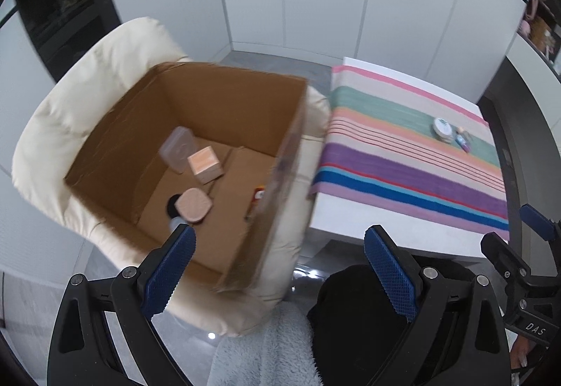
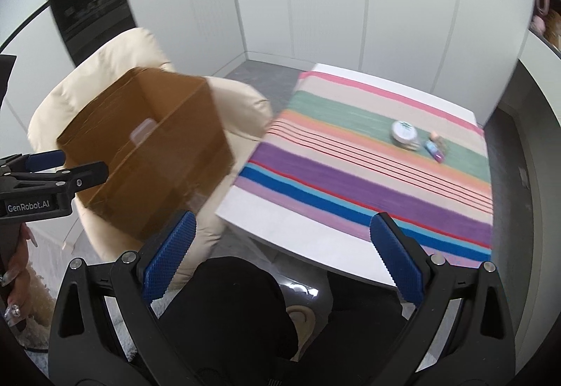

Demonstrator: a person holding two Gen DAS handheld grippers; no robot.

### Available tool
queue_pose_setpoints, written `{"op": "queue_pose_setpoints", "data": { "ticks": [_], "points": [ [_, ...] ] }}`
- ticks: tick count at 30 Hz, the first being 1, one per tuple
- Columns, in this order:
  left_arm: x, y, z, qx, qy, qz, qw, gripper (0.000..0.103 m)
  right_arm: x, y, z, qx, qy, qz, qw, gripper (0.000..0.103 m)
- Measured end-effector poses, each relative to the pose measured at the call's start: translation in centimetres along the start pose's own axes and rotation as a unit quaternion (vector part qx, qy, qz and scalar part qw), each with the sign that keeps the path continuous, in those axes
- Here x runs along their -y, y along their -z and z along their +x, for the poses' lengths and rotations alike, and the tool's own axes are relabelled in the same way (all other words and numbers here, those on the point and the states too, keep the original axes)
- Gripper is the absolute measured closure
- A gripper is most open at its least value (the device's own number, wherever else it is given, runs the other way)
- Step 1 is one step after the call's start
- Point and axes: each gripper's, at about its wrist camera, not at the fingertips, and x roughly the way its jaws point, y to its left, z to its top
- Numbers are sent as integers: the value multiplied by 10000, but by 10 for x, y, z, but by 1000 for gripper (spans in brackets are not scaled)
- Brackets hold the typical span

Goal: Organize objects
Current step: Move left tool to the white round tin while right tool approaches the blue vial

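Looking at this, both grippers are hanging in the air with nothing in them. The left gripper [image 1: 278, 242] has its jaws spread wide, and so does the right gripper [image 2: 282, 231], so neither one is carrying anything.

The cardboard box [image 1: 196, 154] is parked on a cream cushioned chair [image 1: 70, 112] just beside the table [image 2: 280, 228], which I'd guess is so stuff can be dropped straight in without reaching far. Already lying on the bottom of it: a clear plastic case [image 1: 177, 147], a small pink box [image 1: 205, 165], a round peach compact [image 1: 193, 205] and something red and white [image 1: 258, 193] against the near wall that I can't make out.

Still out on the table are a round tin [image 2: 405, 133] and a couple of little bottles [image 2: 434, 147] just beside it, sitting well away from both grippers. My read is those are the last bits to go in the box, so the job looks mostly done.

Surface is a white tabletop with a striped cloth [image 2: 368, 168] over it, pink, green, purple and blue bands. Room is plain white panelled walls [image 2: 315, 0], grey floor, and a dark cabinet [image 1: 63, 7] behind the chair.
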Motion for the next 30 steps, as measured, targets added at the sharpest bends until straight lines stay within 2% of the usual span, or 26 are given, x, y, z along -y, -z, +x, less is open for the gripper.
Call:
{"op": "queue_pose_setpoints", "data": {
  "ticks": [9, 17, 22, 30],
  "points": [
    [62, -14, 12, -75, 340, 543, 9979, 5, 57, 10, -6, -21, 373, 519, 9980, 2],
    [116, -18, 14, -83, 555, 1089, 9925, 5, 105, 27, -16, -57, 695, 996, 9926, 2],
    [136, -18, 16, -122, 618, 1290, 9896, 5, 135, 37, -18, -95, 863, 1306, 9876, 2],
    [152, -19, 27, -318, 609, 1355, 9884, 5, 170, 49, -12, -195, 904, 1719, 9808, 2]
  ]
}}
